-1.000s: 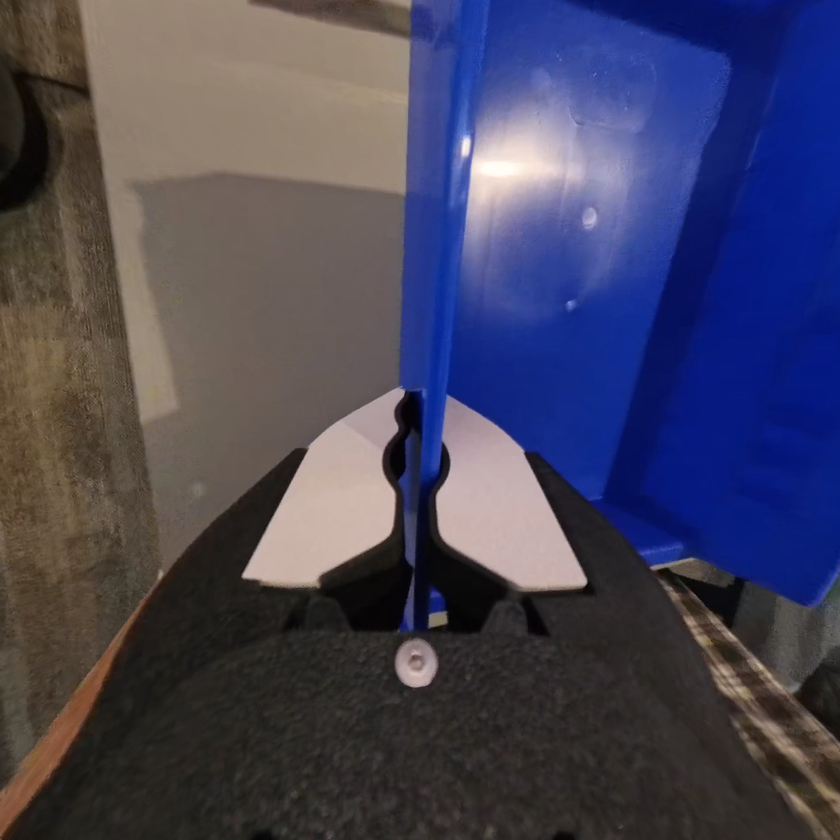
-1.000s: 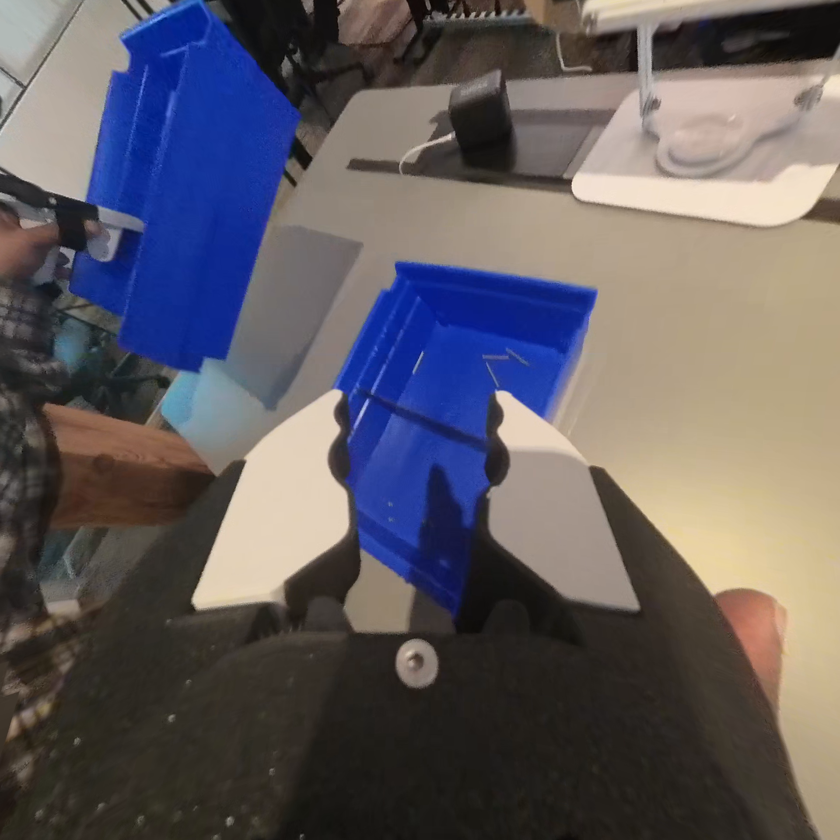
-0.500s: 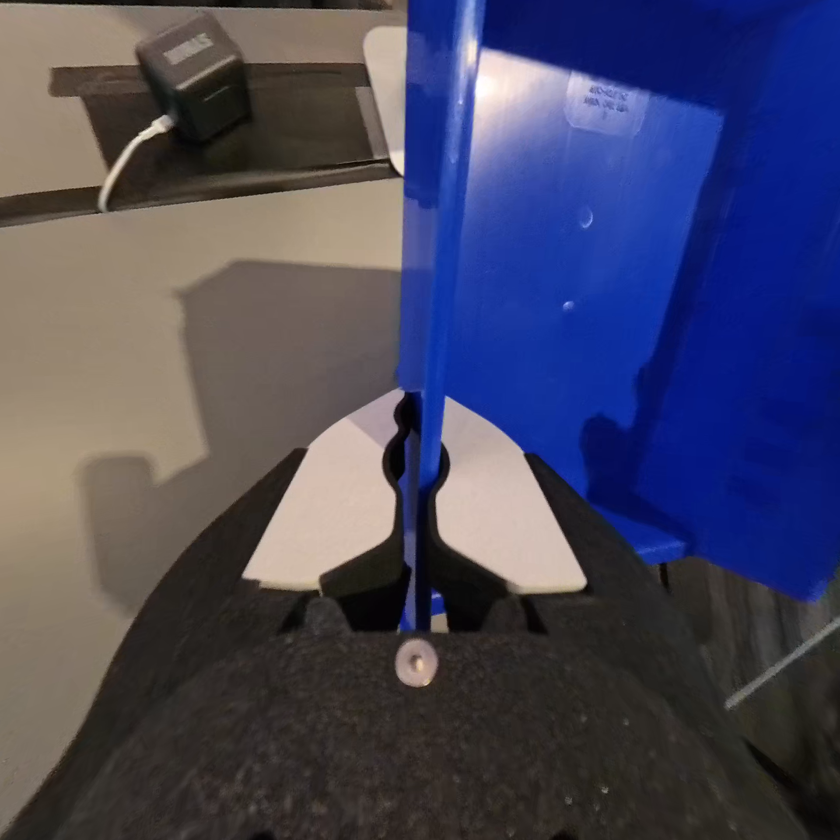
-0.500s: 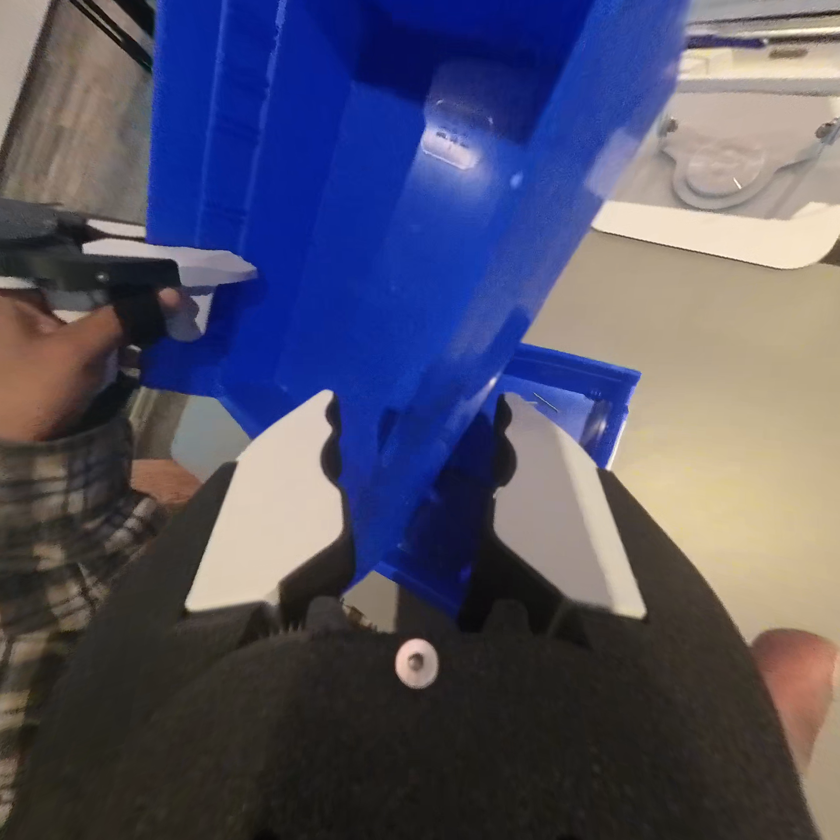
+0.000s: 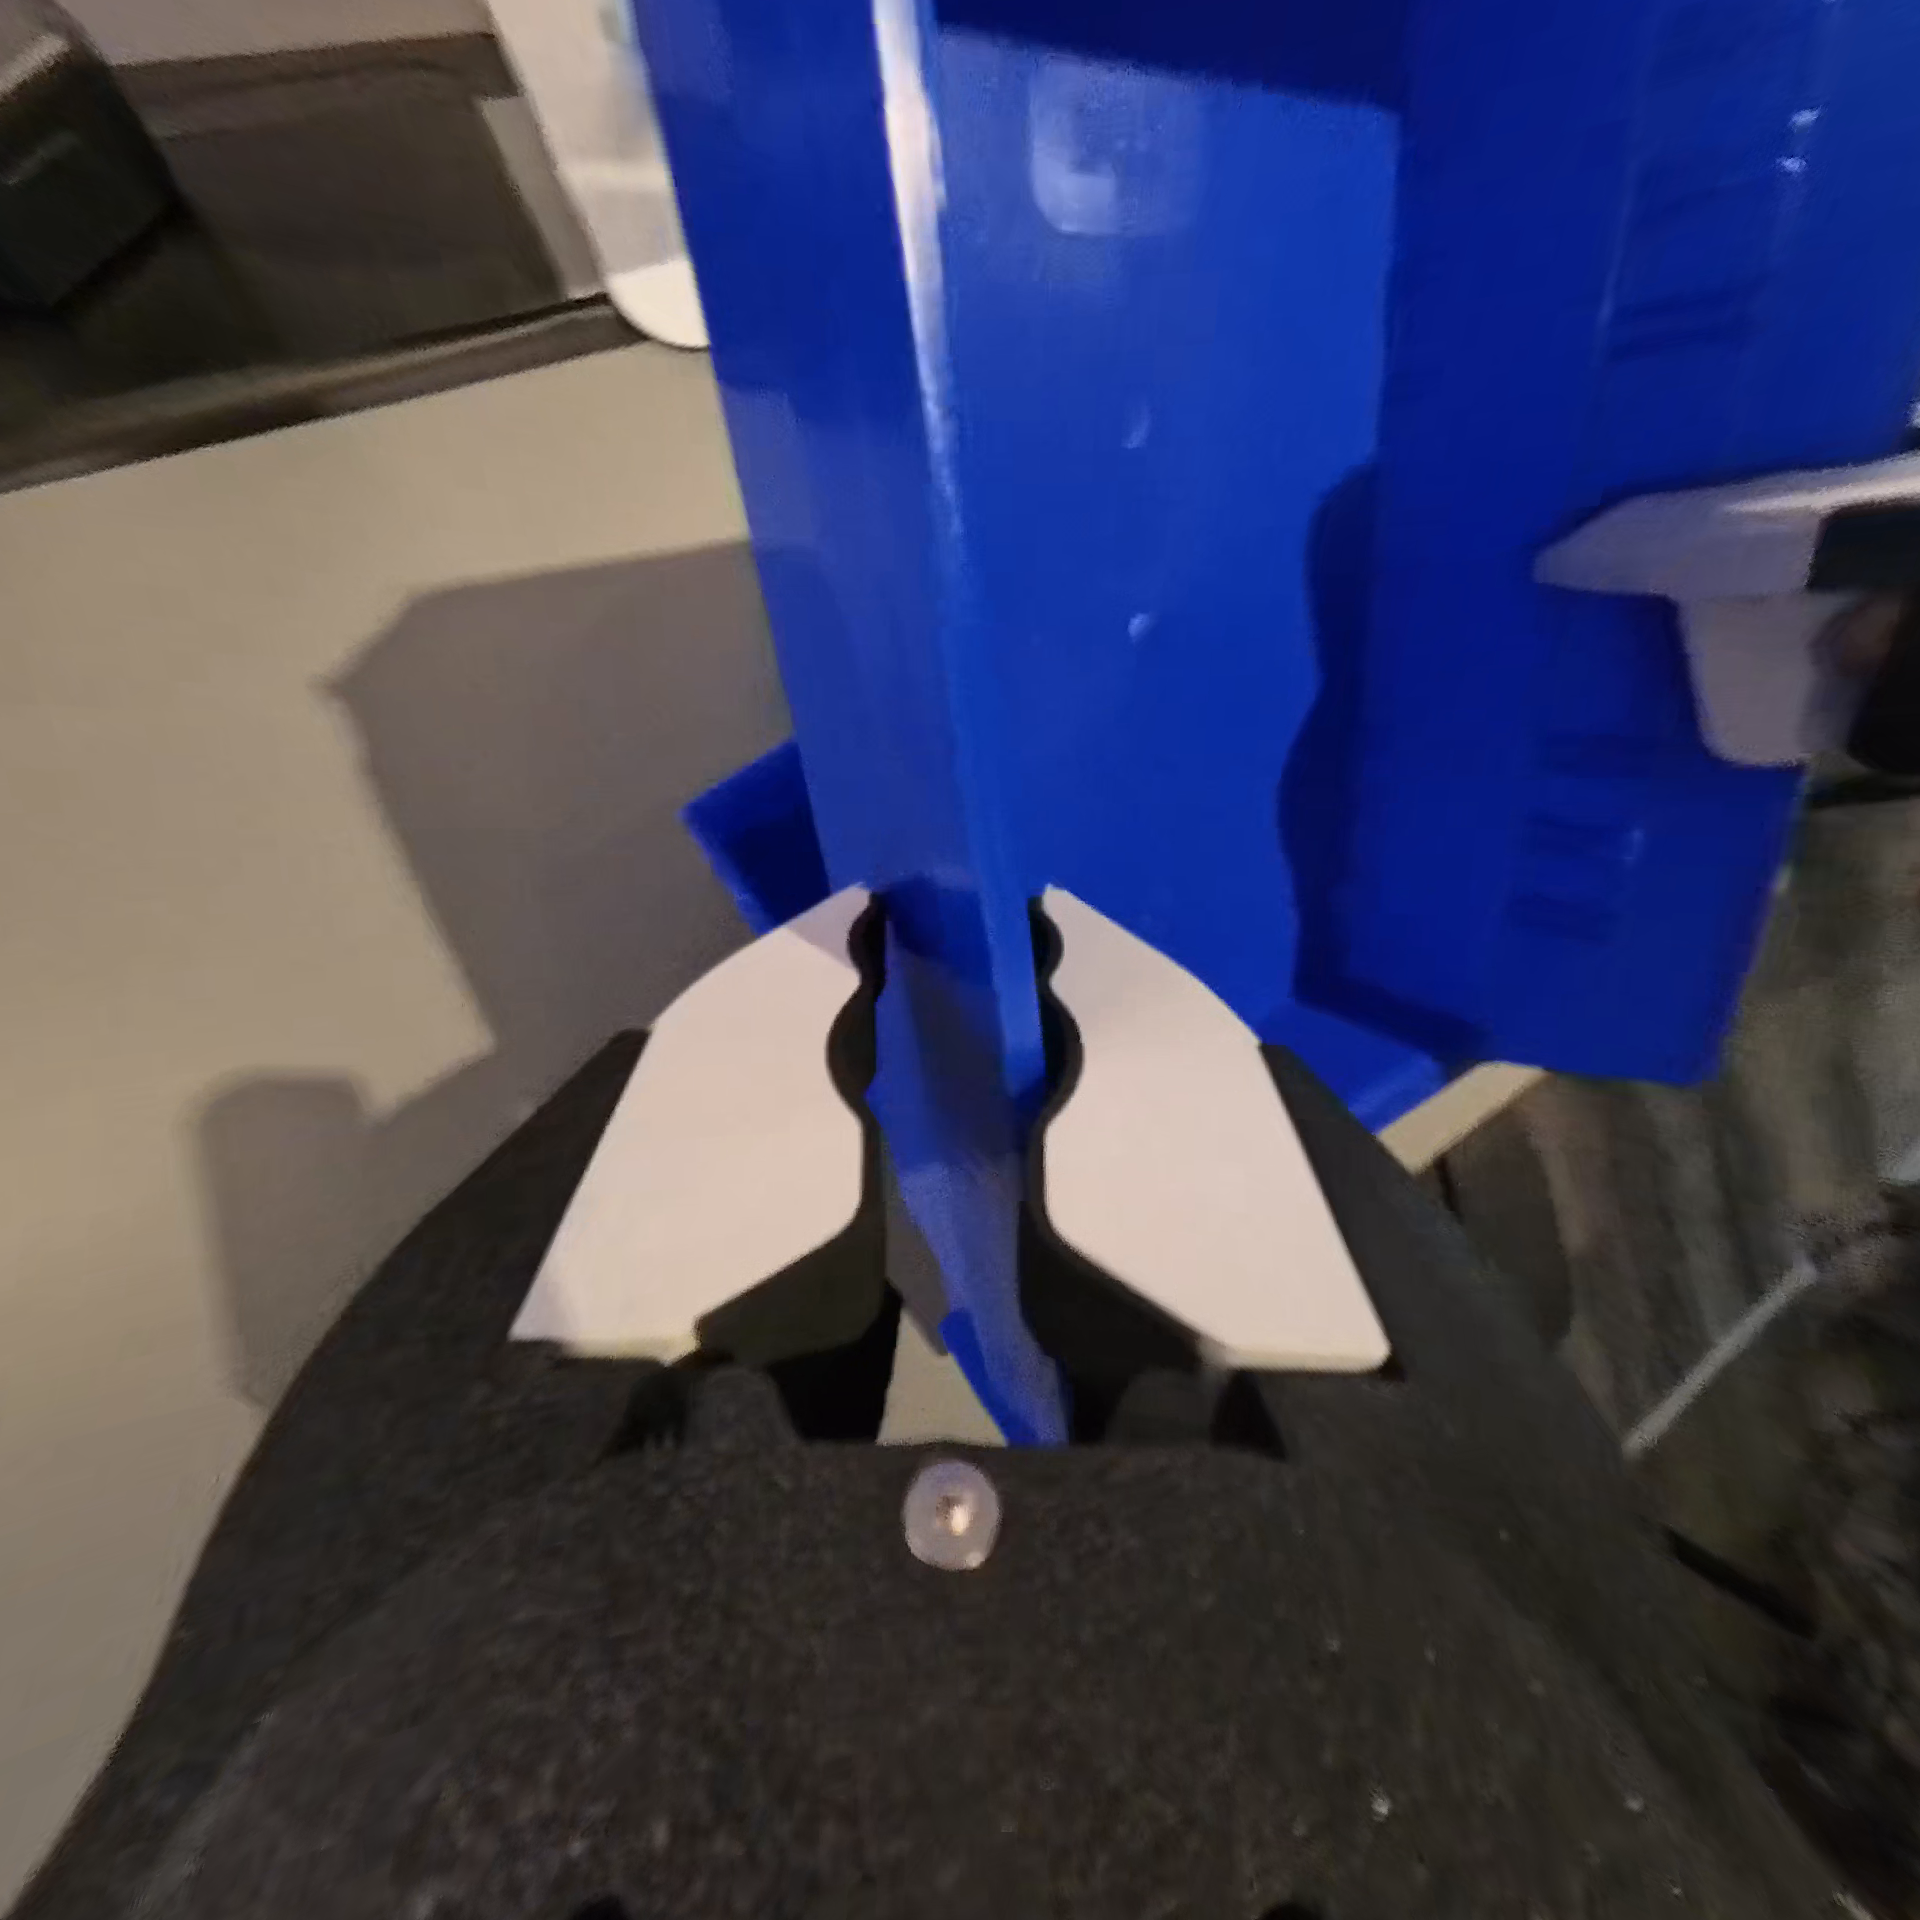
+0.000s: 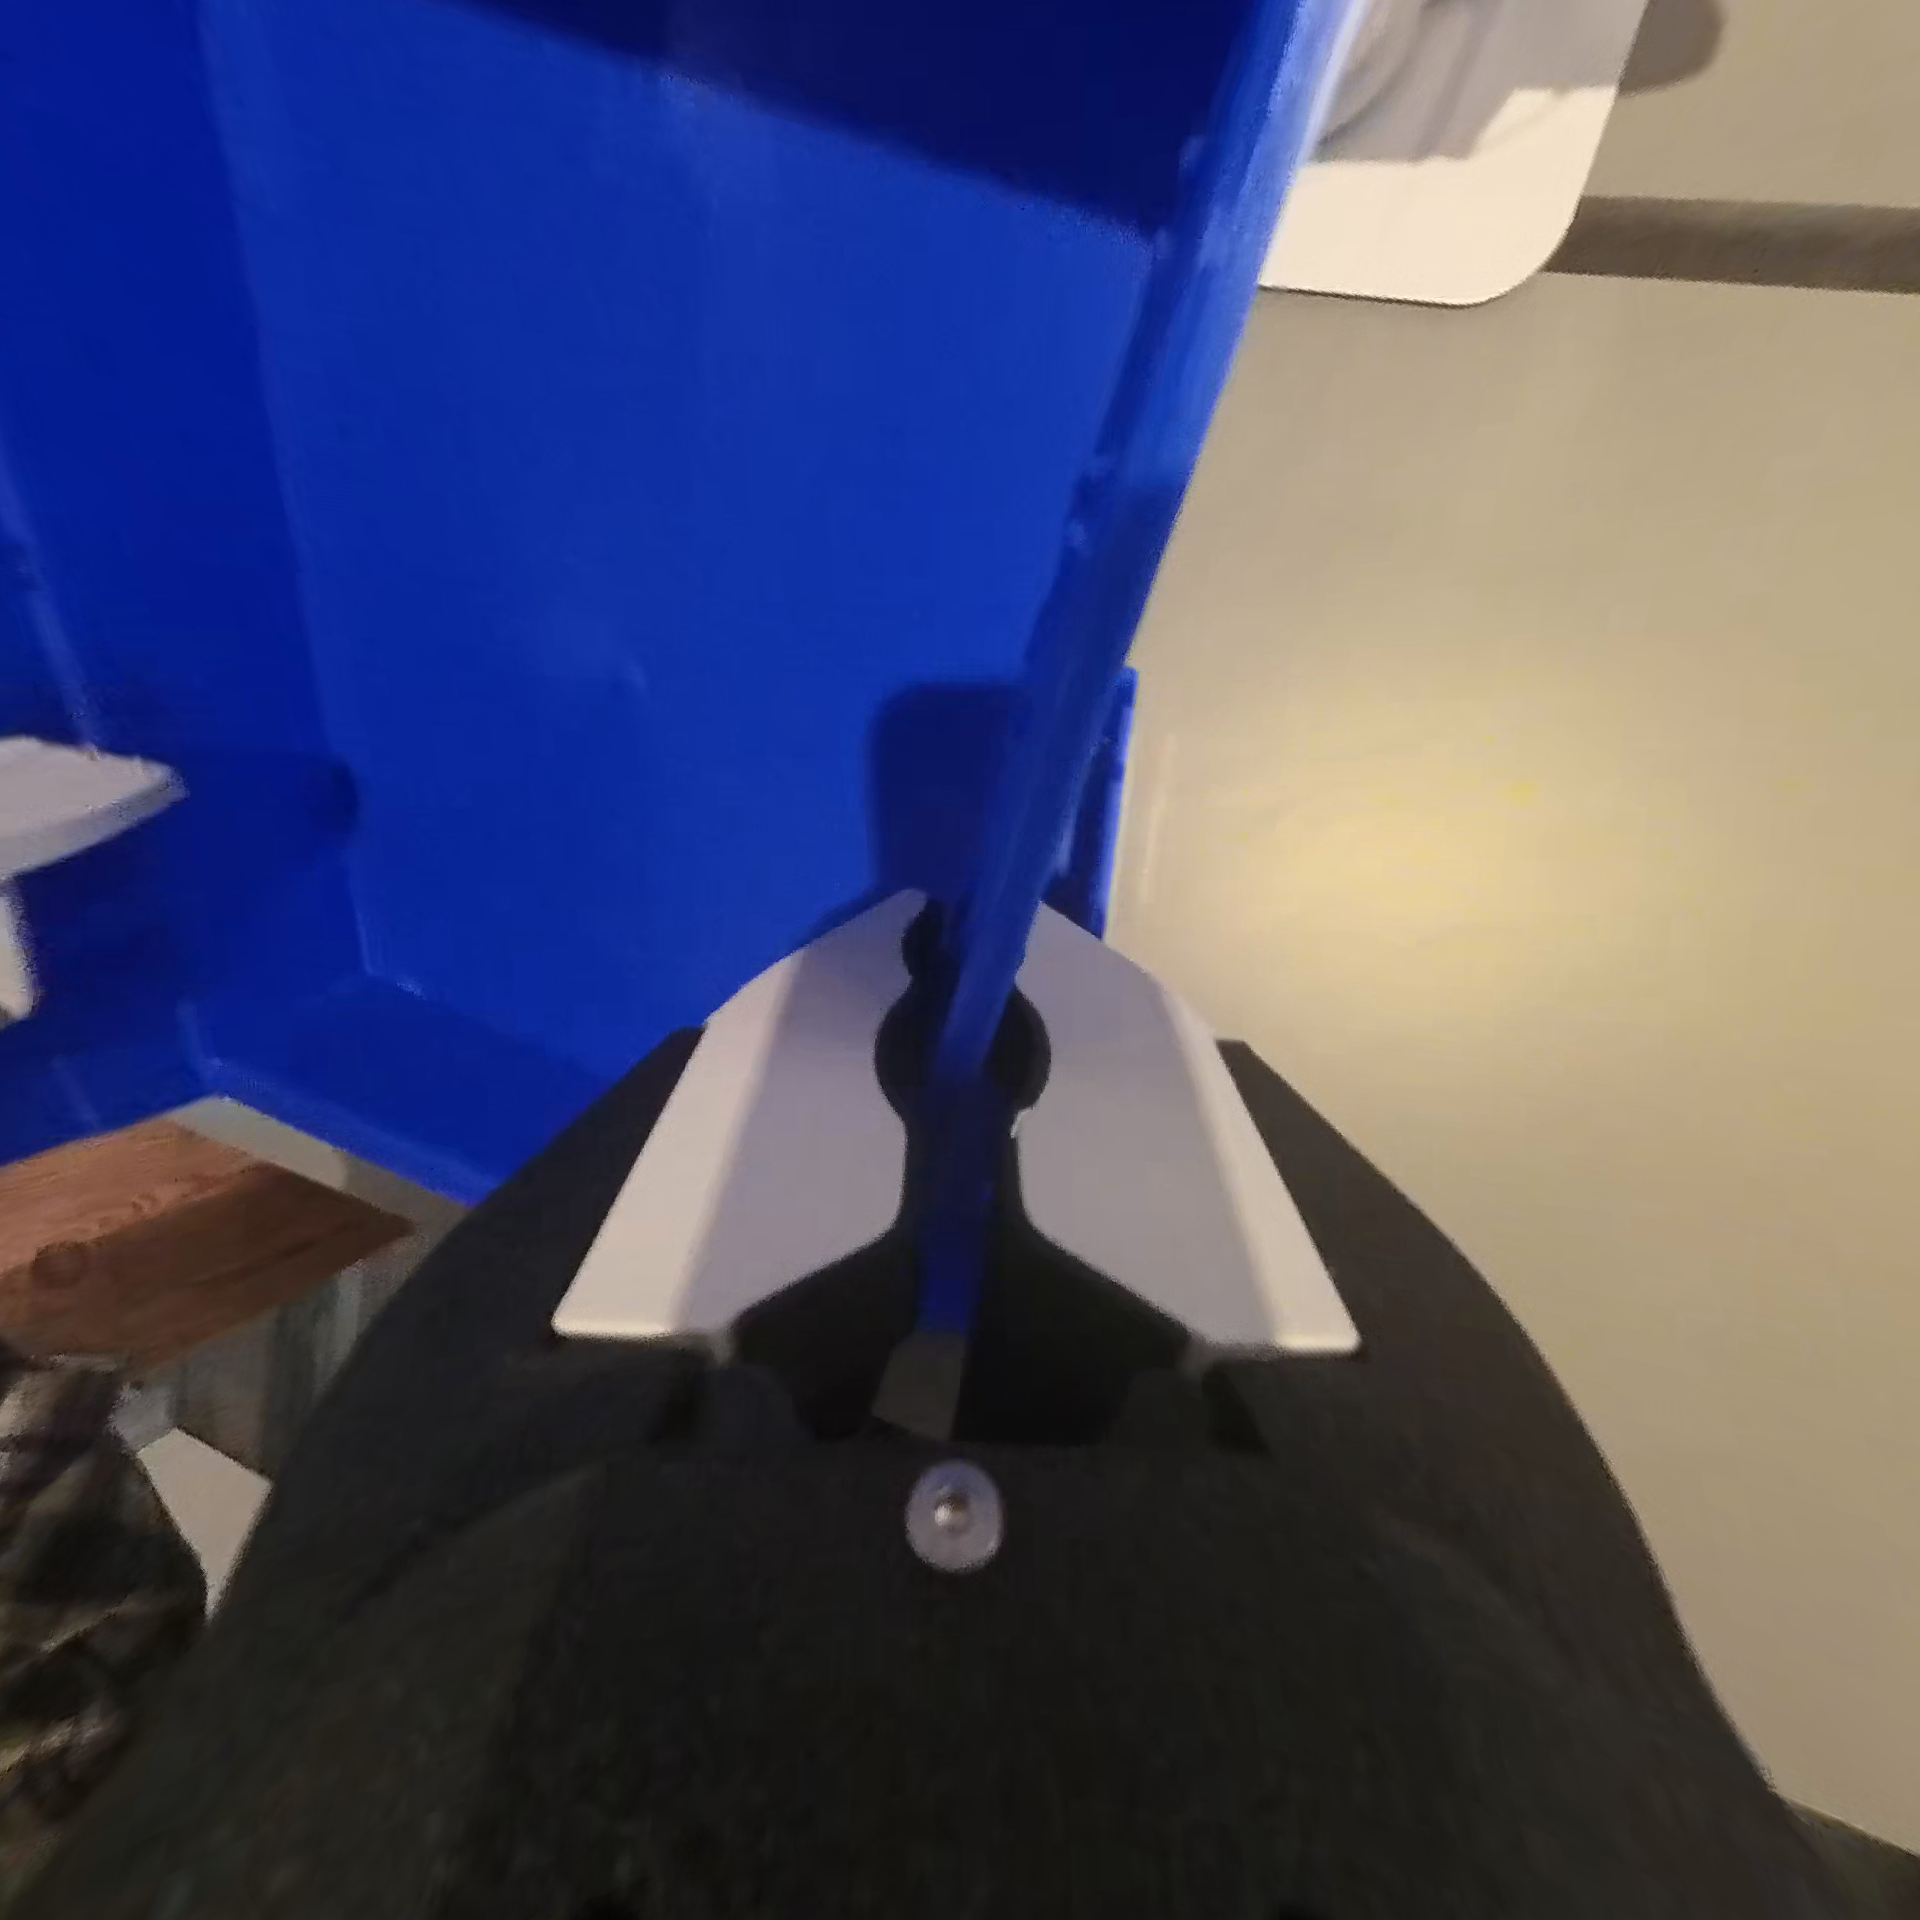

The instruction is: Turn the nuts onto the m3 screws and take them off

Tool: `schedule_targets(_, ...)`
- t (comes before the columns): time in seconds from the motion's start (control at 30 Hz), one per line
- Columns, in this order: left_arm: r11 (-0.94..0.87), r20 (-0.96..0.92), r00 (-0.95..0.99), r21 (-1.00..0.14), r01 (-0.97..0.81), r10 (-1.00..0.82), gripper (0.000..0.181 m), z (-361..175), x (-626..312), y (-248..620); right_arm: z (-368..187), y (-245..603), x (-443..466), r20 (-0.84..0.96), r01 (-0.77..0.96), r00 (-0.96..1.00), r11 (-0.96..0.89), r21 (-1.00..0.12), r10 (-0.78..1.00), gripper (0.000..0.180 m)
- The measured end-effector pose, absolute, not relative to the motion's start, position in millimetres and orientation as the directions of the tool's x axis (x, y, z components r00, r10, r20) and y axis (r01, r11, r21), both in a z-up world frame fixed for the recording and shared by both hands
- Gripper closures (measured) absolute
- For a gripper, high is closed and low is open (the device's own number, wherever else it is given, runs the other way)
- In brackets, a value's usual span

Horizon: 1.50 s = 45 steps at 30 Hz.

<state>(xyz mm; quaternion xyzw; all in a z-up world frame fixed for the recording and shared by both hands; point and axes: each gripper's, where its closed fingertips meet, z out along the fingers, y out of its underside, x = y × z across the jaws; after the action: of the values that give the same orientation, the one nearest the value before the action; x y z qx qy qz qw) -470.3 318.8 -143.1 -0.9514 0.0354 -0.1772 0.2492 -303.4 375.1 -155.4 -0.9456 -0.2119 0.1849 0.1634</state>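
Note:
I see a large blue bin [image 5: 1143,623] held up in the air, its inside facing both cameras. My left gripper [image 5: 956,914] has one side wall between its jaws; they stand a little apart, the wall lies against the right finger and grey table shows beside the left one. My right gripper [image 6: 982,925] is shut on the opposite wall of the same bin [image 6: 623,520]; it also shows in the left wrist view [image 5: 1714,551]. A corner of a second blue bin [image 5: 738,842] on the table peeks out below. No nuts or screws show.
The grey table [image 5: 312,727] spreads to the left and to the right [image 6: 1558,831]. A white stand base [image 6: 1434,208], a dark slot and a black cube [image 5: 62,187] sit at the back. A wooden block [image 6: 156,1247] and a plaid sleeve [image 6: 62,1507] are low left. Spacing between my two grippers at the tips: around 20 cm. The black cube [image 5: 62,187] lies around 40 cm away from my left fingertips.
The lifted bin moved from off the table's left edge to over the second bin. My right gripper, open before, closed on its far wall. My left jaws, tight on the wall before, have parted slightly.

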Motion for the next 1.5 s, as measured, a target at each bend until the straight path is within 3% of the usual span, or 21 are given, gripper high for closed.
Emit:
schedule_targets(0.17,-0.841,0.575,0.763,-0.535,0.076,-0.296,0.131,-110.7,-423.8,312.6,-139.4,388.0,-268.3,-0.291,0.32,0.853,-0.875,-0.363,0.432,0.173)
schedule_targets(0.37,-0.768,0.658,0.613,-0.628,0.125,-0.438,0.105,-74.8,-416.0,290.8,-130.9,399.1,-205.0,-0.242,0.344,0.868,-0.876,-0.338,0.434,0.173)
schedule_targets(0.63,-0.713,0.699,0.47,-0.676,0.187,-0.539,0.107,-83.5,-453.3,223.2,-153.8,413.3,-80.1,-0.192,0.27,0.924,-0.919,-0.288,0.332,0.174)
schedule_targets(1.0,-0.721,0.751,0.49,-0.623,0.305,-0.442,0.112,-151.5,-512.8,175.3,-253.1,433.1,85.2,-0.124,0.116,0.983,-0.979,-0.168,0.138,0.173)
schedule_targets(1.23,-0.745,0.761,0.514,-0.593,0.305,-0.396,0.113,-177.1,-512.6,181.3,-314.6,438.6,129.5,-0.115,0.083,0.989,-0.993,-0.08,0.092,0.173)
schedule_targets(1.5,-0.755,0.759,0.526,-0.586,0.293,-0.385,0.114,-188.1,-499.7,193.6,-332.3,444.0,156.4,-0.123,0.12,0.984,-0.99,-0.069,0.127,0.174)
